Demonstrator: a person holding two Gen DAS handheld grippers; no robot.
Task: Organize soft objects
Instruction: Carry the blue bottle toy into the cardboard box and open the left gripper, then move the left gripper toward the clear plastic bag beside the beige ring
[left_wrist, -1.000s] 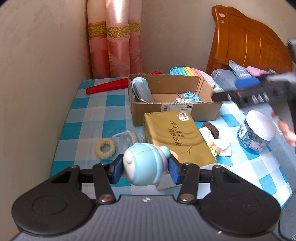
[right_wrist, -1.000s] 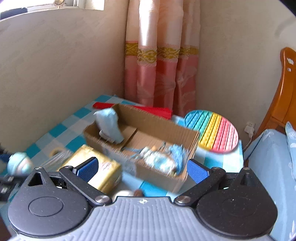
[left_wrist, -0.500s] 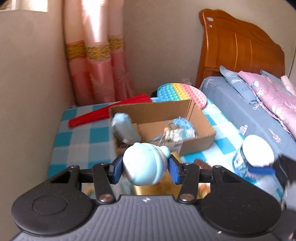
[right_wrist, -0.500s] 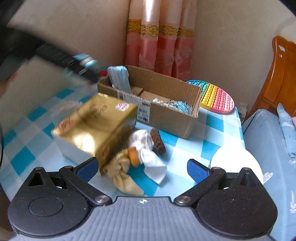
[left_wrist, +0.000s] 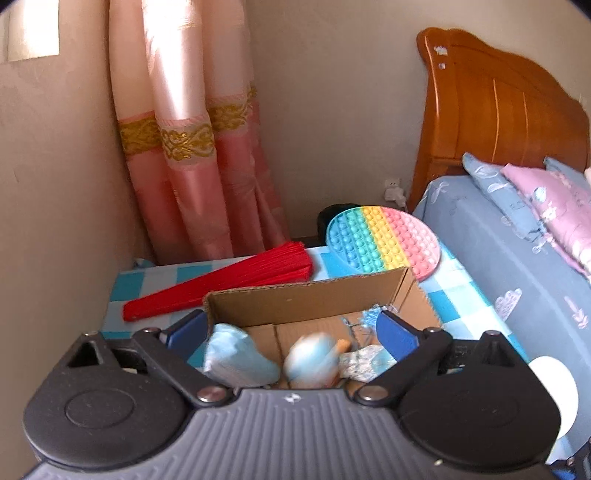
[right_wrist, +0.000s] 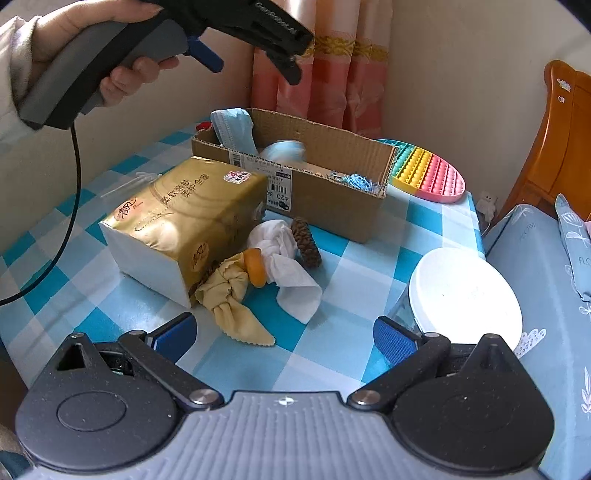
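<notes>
- Where the left tongs (left_wrist: 291, 332) clamped the round pale-blue soft toy (left_wrist: 312, 363) half a second ago, they now gape; it lies blurred in the brown cardboard box (left_wrist: 306, 299) beneath them.
- Right tongs (right_wrist: 284, 334) gape, empty.
- Box label: "420".

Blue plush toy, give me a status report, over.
Left gripper open above cardboard box. Blue plush toy inside box, blurred. Right gripper open, empty, over cloth scrunchies. Nothing in the way.

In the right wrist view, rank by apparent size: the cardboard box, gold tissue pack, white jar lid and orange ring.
1. cardboard box and gold tissue pack: too alike to rank; the pack sits nearer.
2. white jar lid, nearest the camera.
3. orange ring.
</notes>
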